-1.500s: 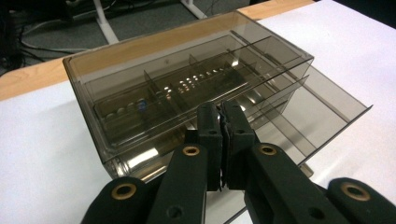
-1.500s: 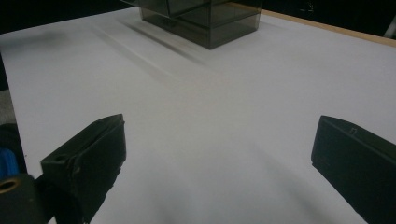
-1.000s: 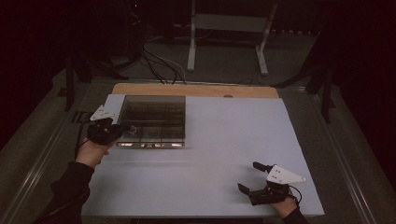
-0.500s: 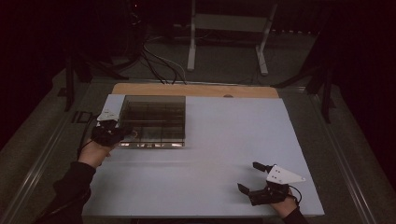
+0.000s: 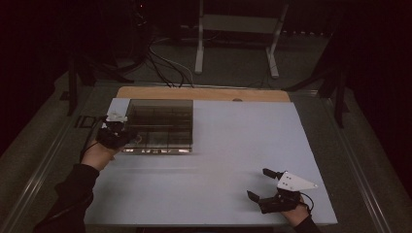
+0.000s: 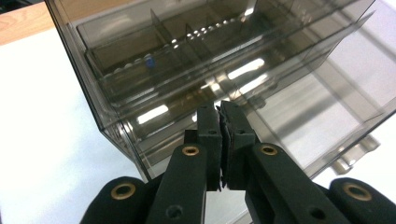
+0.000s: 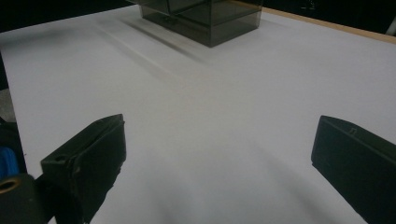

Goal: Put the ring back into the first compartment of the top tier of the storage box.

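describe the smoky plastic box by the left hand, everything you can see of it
The smoky plastic box is a translucent grey-brown organiser of hard plastic, with thin dividers splitting its inside into compartments. It sits flat near the far left of the white table. The left tongs, jaws shut, are at its near left corner; whether they pinch a part of it is unclear.

Both claws are black. The left claw [image 6: 219,122] has brass-ringed screw holes; the right claw [image 5: 265,184] carries a grey three-cornered plate. The sleeve [image 5: 73,191] is dark.

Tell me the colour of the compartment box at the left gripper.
Smoky, see-through dark grey box, clearest in the left gripper view.
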`<state>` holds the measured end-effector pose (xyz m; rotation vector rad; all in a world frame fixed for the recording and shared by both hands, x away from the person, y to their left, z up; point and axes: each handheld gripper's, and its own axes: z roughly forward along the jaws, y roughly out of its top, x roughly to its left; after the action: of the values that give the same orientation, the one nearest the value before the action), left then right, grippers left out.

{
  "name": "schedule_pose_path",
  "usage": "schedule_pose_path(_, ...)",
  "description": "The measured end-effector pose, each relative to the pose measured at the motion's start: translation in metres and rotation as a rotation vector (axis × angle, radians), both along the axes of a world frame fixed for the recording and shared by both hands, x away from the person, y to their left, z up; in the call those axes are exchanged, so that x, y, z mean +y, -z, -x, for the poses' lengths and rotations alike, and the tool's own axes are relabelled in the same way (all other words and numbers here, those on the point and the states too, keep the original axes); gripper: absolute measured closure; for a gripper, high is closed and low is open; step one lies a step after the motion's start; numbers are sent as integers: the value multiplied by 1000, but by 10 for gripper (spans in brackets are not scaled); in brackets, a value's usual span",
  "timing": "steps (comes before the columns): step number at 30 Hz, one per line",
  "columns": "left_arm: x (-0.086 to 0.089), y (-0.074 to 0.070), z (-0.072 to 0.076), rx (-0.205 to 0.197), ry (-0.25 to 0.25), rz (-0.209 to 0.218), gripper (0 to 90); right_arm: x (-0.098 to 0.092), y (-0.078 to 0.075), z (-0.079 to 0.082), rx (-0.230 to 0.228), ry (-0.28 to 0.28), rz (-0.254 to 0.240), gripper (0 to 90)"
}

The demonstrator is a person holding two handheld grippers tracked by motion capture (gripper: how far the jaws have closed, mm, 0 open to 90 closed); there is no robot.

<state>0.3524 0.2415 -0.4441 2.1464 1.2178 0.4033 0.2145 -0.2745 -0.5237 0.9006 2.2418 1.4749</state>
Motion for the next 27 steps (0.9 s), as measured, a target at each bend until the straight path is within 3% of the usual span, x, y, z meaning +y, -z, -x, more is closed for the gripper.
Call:
schedule_pose_path(3, 1, -5, 1, -13, -4, -7, 837, 0, 0, 0, 1, -1, 1, 29)
schedule_pose_path(6, 2, -10, 4, -24, -15, 9, 656, 0, 0, 0, 0, 1, -1, 29)
schedule_pose_path(11, 1, -18, 9, -49, -23, 14, 490, 0, 0, 0, 0, 0, 0, 29)
schedule_pose_path(21, -4, -26, 17, -69, -17, 17, 307, 0, 0, 0, 1, 1, 2, 29)
schedule_pose_path(27, -4, -26, 20, -61, -2, 29, 192, 0, 0, 0, 2, 1, 2, 29)
